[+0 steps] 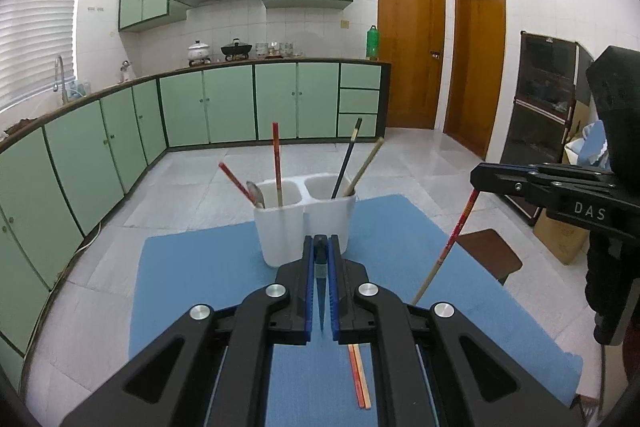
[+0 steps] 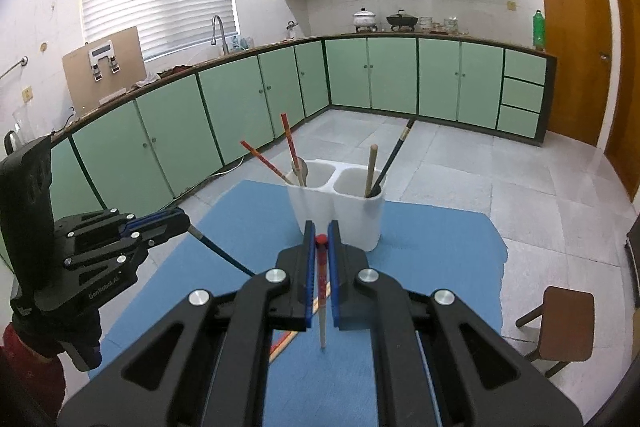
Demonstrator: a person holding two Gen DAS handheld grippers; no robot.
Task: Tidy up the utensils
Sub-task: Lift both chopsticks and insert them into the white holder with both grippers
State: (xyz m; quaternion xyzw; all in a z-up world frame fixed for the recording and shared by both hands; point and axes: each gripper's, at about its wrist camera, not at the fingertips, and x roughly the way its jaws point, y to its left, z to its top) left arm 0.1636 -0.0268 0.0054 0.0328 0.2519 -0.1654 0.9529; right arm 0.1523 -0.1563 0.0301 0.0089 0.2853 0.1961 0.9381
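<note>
Red-and-tan chopstick (image 2: 321,291), slanted between right jaws

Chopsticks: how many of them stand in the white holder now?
4. Two red ones stand in its left compartment, a black one and a tan one in its right compartment. Shorter ones may be hidden inside the white holder.

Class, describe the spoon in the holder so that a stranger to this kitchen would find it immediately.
Start at the blue mat and find the white two-cup holder standing on it. The spoon sits in the cup that holds the two red chopsticks. It is the only metal piece, its rounded end barely above the rim.
</note>
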